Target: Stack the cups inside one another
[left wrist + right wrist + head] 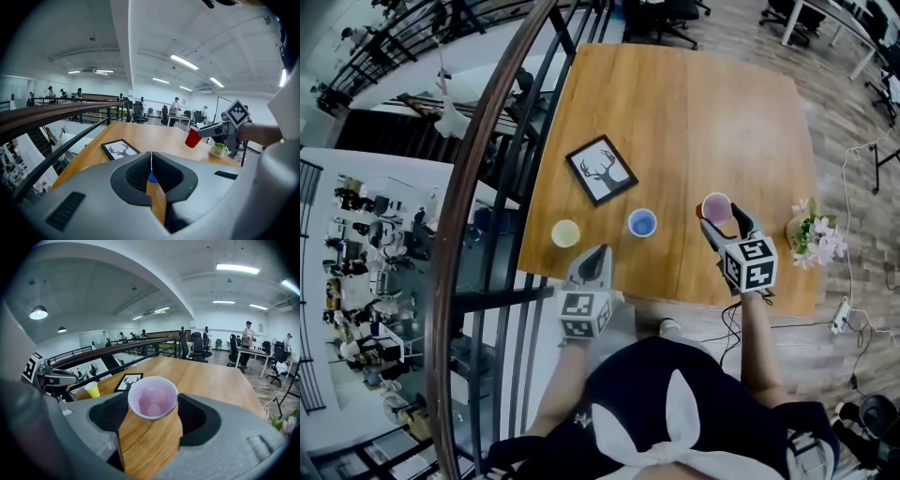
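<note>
bare tabletop [722,112] beyond picture frame [601,170], flowerpot [814,239]

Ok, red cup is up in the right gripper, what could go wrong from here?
The red cup hangs in the right gripper by its sides; it may squash or slip. The blue cup stands loose, with the shut left gripper not steadying it, so an off-centre landing could tip it.

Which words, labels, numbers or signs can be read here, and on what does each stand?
No text is legible.
Small white plant pot: dark print, too blurred to read.
Black-framed deer picture: no words.
Square-marker cubes on the left gripper and right gripper: patterns only, no letters.
Red plastic cup in the right jaws: no print visible.
</note>
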Action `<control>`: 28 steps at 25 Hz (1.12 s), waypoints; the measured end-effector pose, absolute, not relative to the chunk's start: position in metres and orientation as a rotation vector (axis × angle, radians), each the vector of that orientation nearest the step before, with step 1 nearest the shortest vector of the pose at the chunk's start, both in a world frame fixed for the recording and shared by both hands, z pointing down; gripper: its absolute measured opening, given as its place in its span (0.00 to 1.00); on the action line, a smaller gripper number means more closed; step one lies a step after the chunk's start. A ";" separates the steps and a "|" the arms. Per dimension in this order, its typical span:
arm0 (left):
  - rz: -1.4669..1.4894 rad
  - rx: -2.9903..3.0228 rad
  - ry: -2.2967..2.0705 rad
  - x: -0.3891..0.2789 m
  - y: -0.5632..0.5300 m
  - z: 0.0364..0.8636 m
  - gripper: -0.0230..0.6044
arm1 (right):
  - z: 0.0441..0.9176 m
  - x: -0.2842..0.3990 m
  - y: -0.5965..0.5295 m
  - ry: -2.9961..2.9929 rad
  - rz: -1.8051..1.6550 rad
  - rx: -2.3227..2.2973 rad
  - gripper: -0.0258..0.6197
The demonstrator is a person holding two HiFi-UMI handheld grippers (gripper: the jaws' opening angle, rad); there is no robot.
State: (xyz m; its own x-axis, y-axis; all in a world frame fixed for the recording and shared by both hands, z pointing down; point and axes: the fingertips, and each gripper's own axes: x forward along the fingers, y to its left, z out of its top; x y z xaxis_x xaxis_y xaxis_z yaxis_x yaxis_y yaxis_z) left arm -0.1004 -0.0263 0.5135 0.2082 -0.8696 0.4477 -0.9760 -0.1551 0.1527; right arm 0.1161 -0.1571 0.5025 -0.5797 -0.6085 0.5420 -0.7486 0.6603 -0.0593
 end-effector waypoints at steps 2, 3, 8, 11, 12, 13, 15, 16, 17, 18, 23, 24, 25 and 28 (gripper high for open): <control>0.345 2.074 -1.730 -0.100 -0.022 0.512 0.07 | 0.502 0.113 -0.153 -2.397 0.381 1.029 0.55; 0.339 2.069 -1.738 -0.100 -0.020 0.511 0.07 | 0.502 0.112 -0.152 -2.399 0.377 1.018 0.55; 0.305 2.050 -1.783 -0.102 -0.011 0.508 0.07 | 0.498 0.105 -0.143 -2.416 0.360 0.986 0.55; 0.290 2.042 -1.806 -0.103 -0.007 0.508 0.07 | 0.495 0.105 -0.139 -2.429 0.353 0.973 0.55; 0.288 2.038 -1.812 -0.103 -0.006 0.508 0.07 | 0.495 0.104 -0.138 -2.432 0.350 0.969 0.55; 0.285 2.034 -1.818 -0.104 -0.005 0.508 0.07 | 0.494 0.104 -0.137 -2.434 0.348 0.964 0.55; 0.283 2.025 -1.828 -0.105 -0.002 0.508 0.07 | 0.493 0.102 -0.135 -2.437 0.344 0.954 0.55; 0.282 2.021 -1.831 -0.105 -0.001 0.508 0.07 | 0.493 0.102 -0.134 -2.439 0.343 0.950 0.55; 0.281 2.017 -1.834 -0.105 0.000 0.508 0.07 | 0.493 0.101 -0.134 -2.441 0.342 0.945 0.55; 0.280 2.014 -1.838 -0.105 0.001 0.508 0.07 | 0.492 0.101 -0.133 -2.444 0.341 0.941 0.55; 0.281 1.997 -1.857 -0.110 0.006 0.509 0.07 | 0.492 0.090 -0.128 -2.459 0.336 0.907 0.55; 0.280 1.994 -1.859 -0.110 0.007 0.509 0.07 | 0.492 0.086 -0.127 -2.463 0.334 0.897 0.55; 0.279 1.992 -1.861 -0.111 0.007 0.508 0.07 | 0.491 0.082 -0.127 -2.468 0.330 0.886 0.55; 0.273 1.988 -1.872 -0.116 0.008 0.507 0.07 | 0.489 0.069 -0.124 -2.482 0.322 0.856 0.55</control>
